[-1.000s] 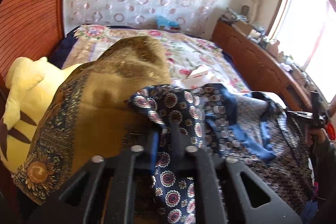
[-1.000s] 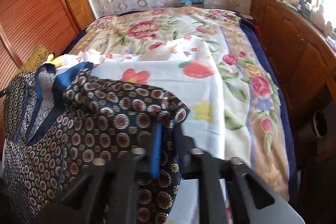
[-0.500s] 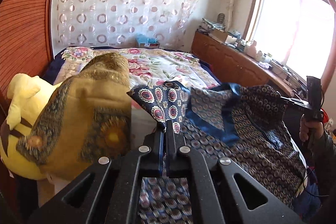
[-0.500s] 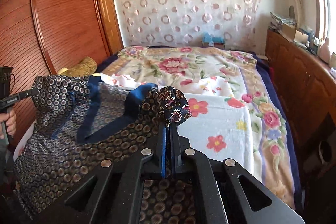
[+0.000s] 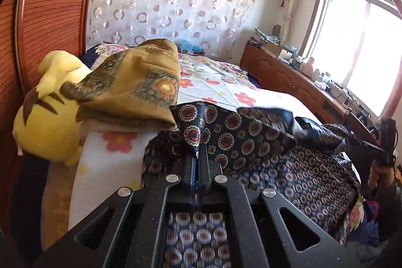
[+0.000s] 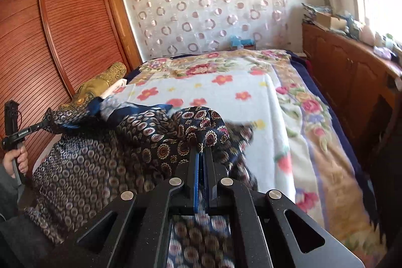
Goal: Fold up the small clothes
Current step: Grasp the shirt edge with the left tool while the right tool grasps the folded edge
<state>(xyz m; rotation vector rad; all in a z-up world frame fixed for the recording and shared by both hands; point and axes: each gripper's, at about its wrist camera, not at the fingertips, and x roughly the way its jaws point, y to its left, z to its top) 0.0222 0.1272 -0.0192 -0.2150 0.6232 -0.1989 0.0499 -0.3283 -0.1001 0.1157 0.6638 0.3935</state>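
Note:
A dark navy garment (image 5: 251,137) printed with round medallions hangs stretched between both grippers over the near end of the bed. My left gripper (image 5: 197,155) is shut on one pinched corner of it. In the right wrist view that gripper (image 6: 37,126) shows at the far left, held by a hand (image 6: 15,160). My right gripper (image 6: 203,151) is shut on a bunched fold of the same garment (image 6: 100,155). From the left wrist view it appears at the far right (image 5: 377,147), cloth taut to its tip. The garment's lower part drapes below both grippers and is blurred.
A yellow plush toy (image 5: 50,122) and a gold-brown patterned pillow (image 5: 135,87) lie at the bed's left side. A floral blanket (image 6: 251,97) covers the bed. A cluttered wooden cabinet (image 6: 351,72) runs along the right, a slatted wardrobe (image 6: 50,42) along the left.
Both grippers have drawn back toward the bed's near end and moved apart. The garment, bunched by the pillow before, now stretches wide between them.

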